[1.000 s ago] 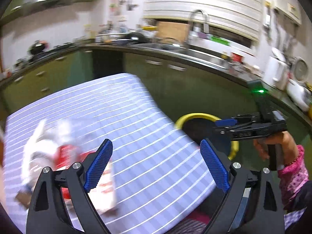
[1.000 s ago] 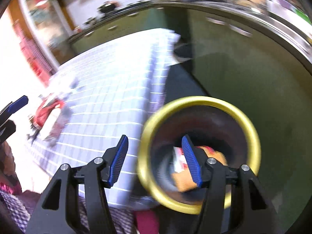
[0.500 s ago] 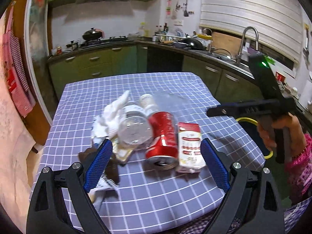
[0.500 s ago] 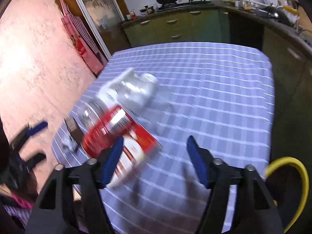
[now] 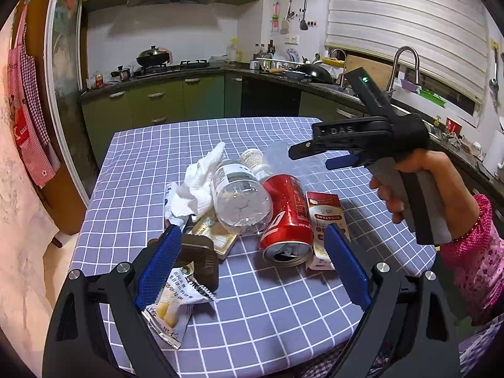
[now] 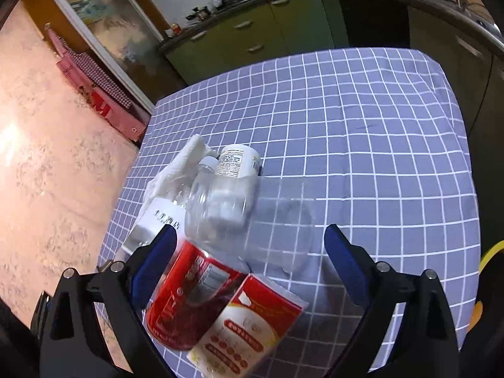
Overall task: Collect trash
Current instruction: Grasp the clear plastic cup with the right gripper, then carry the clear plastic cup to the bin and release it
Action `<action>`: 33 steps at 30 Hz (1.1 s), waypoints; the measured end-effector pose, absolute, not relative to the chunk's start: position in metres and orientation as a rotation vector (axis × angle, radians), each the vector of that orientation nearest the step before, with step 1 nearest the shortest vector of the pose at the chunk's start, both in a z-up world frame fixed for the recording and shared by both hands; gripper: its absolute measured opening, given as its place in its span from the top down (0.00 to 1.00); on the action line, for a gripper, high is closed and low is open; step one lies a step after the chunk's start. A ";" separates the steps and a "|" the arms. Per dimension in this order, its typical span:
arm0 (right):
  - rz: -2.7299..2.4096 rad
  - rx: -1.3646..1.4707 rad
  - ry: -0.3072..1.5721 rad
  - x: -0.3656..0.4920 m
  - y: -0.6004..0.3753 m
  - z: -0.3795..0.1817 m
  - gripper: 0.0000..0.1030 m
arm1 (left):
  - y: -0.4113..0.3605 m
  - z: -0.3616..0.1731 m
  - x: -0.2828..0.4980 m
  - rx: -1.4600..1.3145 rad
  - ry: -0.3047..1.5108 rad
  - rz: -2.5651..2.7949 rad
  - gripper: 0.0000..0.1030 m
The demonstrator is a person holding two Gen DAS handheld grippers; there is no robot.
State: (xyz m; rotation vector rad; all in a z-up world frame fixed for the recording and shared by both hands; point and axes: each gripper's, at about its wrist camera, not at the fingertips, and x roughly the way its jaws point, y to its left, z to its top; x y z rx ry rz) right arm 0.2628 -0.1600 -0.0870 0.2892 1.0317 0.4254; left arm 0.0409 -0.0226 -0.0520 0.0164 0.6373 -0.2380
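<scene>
A heap of trash lies near the middle of the table covered with a purple cloth checked in white. The crushed red aluminium drink can lies on its side, long axis running near to far, its opened top facing the near edge. Just right of it, touching, a small white-and-red paper carton lies flat along the same line. Left of the can a clear plastic bottle with a white label lies on its side, base towards the near edge and neck pointing far. A crumpled white paper tissue sits at its left, and a small white-labelled jar lies at the far end of the heap.

The left gripper hangs over the near part of the table, jaws spread wide with nothing between the pads. The right gripper, held in a hand with a pink patterned sleeve, has just been opening; its jaws stand wide above the can and carton without pressing on either.

Only the left wrist view shows a dark brown flat packet and a white-and-yellow snack wrapper by the near left corner. Only the right wrist view shows a yellow bin rim past the table's right edge.

Green cabinets under a dark counter line the far walls, with a steel tap at the right.
</scene>
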 end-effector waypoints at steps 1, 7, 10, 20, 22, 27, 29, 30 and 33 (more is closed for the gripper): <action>0.425 0.296 1.035 0.264 -0.157 -0.088 0.13 | -0.021 -0.052 0.041 0.015 0.636 -0.237 0.12; 0.395 0.305 1.044 0.276 -0.147 -0.095 0.12 | -0.018 -0.054 0.042 0.002 0.638 -0.230 0.12; 0.378 0.314 1.043 0.281 -0.145 -0.099 0.12 | -0.019 -0.057 0.043 0.001 0.645 -0.235 0.12; 0.399 0.340 0.992 0.264 -0.167 -0.086 0.23 | -0.025 -0.063 0.045 0.013 0.659 -0.245 0.12; 0.399 0.348 0.966 0.256 -0.178 -0.076 0.23 | -0.028 -0.063 0.045 0.020 0.659 -0.248 0.12; 0.354 0.350 0.878 0.222 -0.224 -0.050 0.23 | -0.032 -0.063 0.045 0.035 0.659 -0.255 0.12; 0.313 0.357 0.854 0.206 -0.248 -0.045 0.23 | -0.035 -0.064 0.045 0.040 0.662 -0.259 0.12; 0.277 0.360 0.839 0.196 -0.266 -0.042 0.22 | -0.037 -0.065 0.046 0.044 0.665 -0.261 0.12; 0.157 0.364 0.813 0.172 -0.314 -0.042 0.22 | -0.041 -0.067 0.047 0.054 0.673 -0.267 0.12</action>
